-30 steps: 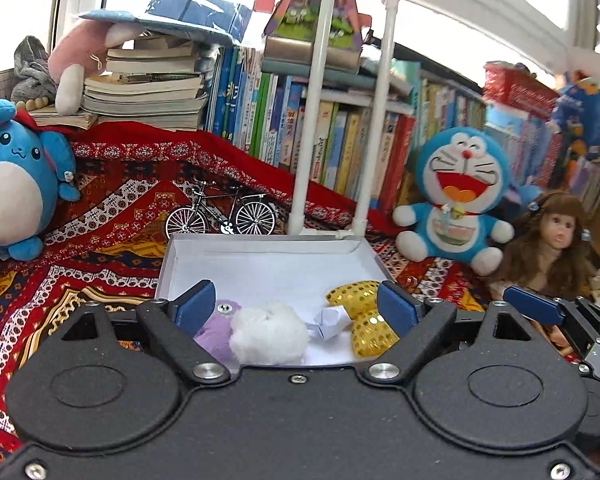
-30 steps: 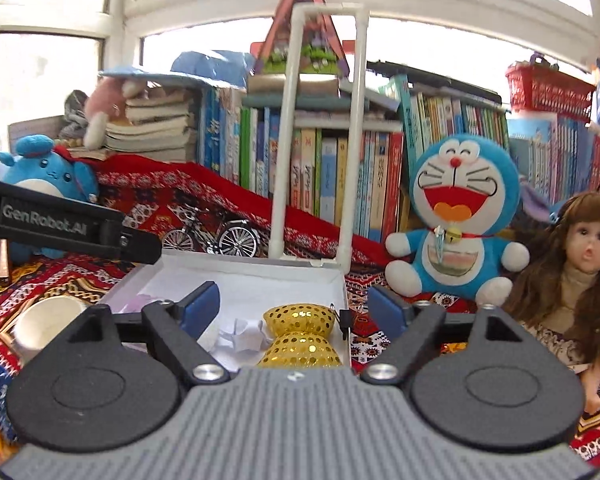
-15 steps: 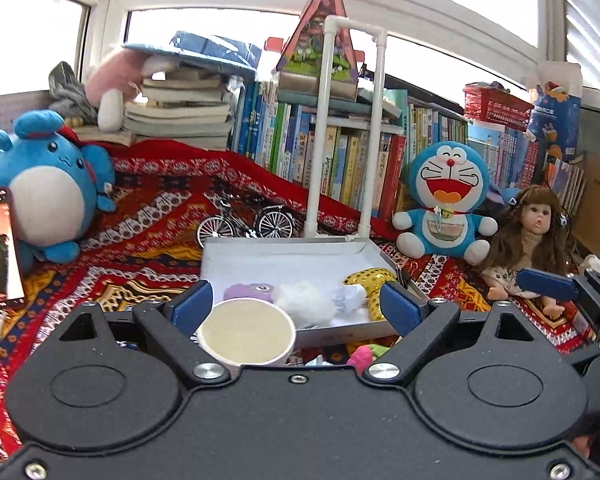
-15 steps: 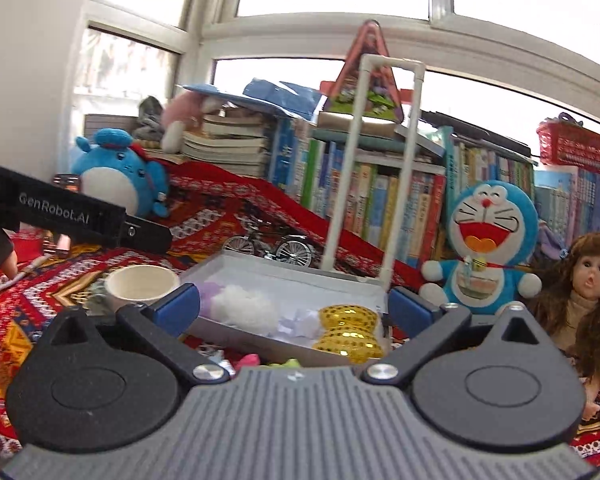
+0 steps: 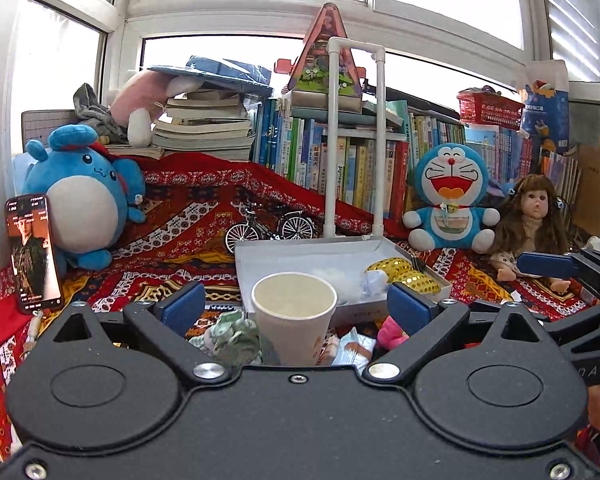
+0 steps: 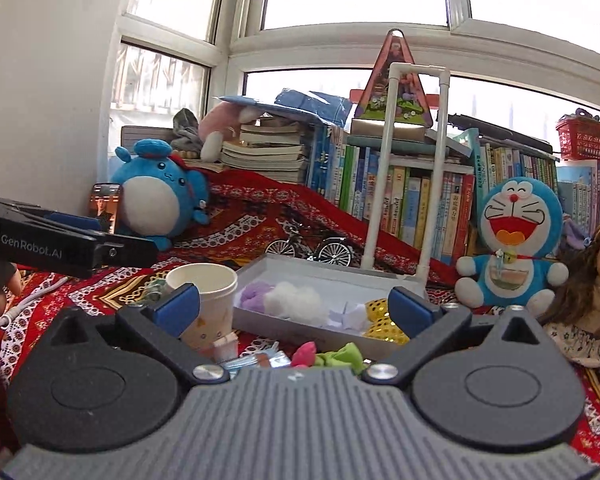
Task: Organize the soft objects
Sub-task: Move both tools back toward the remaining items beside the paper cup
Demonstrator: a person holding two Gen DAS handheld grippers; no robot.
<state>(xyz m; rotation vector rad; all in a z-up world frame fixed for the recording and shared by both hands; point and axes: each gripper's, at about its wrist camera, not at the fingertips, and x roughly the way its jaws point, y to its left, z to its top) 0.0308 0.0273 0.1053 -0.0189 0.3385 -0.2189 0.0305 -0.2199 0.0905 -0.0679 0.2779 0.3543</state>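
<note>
White tray (image 6: 256, 316) at 12 o'clock holds four soft items — pink toy (image 6: 304, 354), green toy (image 6: 342, 354) remain at 6; both grippers released, empty.

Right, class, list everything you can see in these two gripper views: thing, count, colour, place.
Tray: one, white, centre of cloth.
Purple puff: one, in tray, left.
White puff: one, in tray, beside purple.
Crumpled paper: one, white, in tray.
Sequin bow: one, gold, tray's right end.
Paper cup: one, cream, in front of tray.
Pink and green scraps: a few, on cloth before tray.
Round plush: one, blue and white, left.
Cat plush: one, blue, right.
Doll: one, brown hair, far right.
Toy bicycle: one, black, behind tray.
Phone: one, propped left.
Books: many, along window.
Left gripper: open, blue pads.
Right gripper: open, blue pads.
</note>
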